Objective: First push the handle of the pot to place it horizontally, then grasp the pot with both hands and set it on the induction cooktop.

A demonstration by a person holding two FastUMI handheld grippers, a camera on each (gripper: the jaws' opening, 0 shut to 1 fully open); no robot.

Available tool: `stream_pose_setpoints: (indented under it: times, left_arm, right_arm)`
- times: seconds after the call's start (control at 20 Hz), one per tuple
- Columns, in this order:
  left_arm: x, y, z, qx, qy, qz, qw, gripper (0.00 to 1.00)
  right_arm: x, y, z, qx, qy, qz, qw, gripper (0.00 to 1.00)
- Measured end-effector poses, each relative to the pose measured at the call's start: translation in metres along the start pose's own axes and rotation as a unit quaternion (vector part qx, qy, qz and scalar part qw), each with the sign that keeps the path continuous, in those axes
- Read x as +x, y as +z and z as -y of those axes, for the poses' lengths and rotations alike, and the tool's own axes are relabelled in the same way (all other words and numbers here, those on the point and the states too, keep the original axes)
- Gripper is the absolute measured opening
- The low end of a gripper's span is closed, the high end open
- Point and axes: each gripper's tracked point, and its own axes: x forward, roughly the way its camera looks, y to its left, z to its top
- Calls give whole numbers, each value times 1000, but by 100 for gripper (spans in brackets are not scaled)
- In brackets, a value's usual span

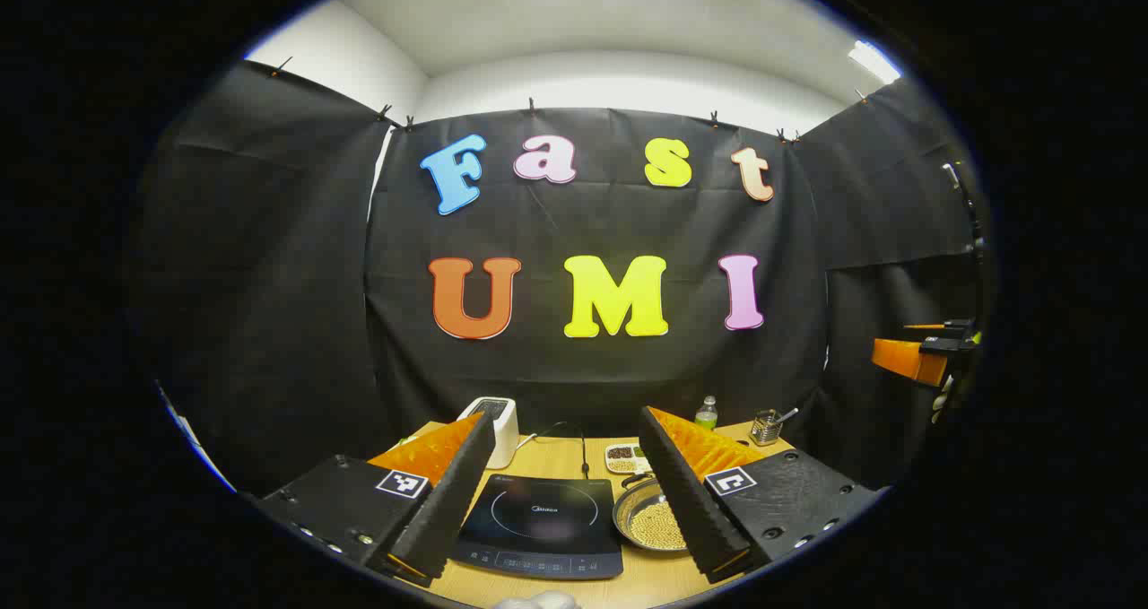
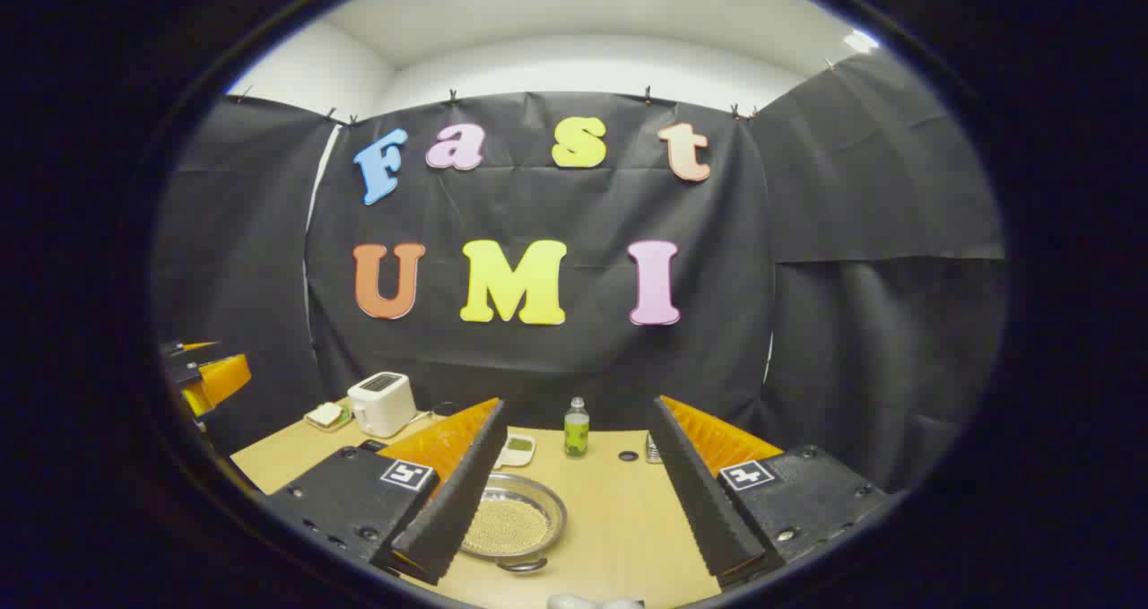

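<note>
The pot (image 1: 653,521) sits on the table (image 1: 574,461), just right of the cooktop (image 1: 543,526) and not on it. It is a shallow metal pan holding small pale beads. In the right gripper view its handle (image 2: 523,565) points off the near rim, toward the camera.

The left gripper (image 1: 567,524) hangs above the table with its fingers wide apart and nothing between them. The cooktop shows in the gap; the pot lies partly behind the right-hand finger (image 1: 686,497).

The right gripper (image 2: 574,524) is also spread wide and holds nothing. The pot (image 2: 511,524) lies low in the gap, its left edge hidden behind the left-hand finger (image 2: 457,492), and neither finger touches it.

Behind the cooktop stand a toaster (image 1: 498,428) and a small tray (image 1: 625,456); behind the pot, a bottle (image 1: 707,413) and a cup (image 1: 768,426).
</note>
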Motion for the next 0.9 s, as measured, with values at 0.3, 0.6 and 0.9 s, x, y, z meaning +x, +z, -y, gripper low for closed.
stream_pose_setpoints:
  times: [0.3,0.6,0.9]
  left_arm:
    - [-1,0,-3,-2,-2,1,1000,96]
    - [0,-3,-8,-4,1,-1,1000,96]
    - [-3,-6,-11,-7,-1,-6,1000,96]
  right_arm:
    - [-2,8,-9,-9,1,9,1000,99]
    - [-4,9,-10,-17,-7,6,1000,99]
    - [-10,11,-12,-23,-10,3,1000,95]
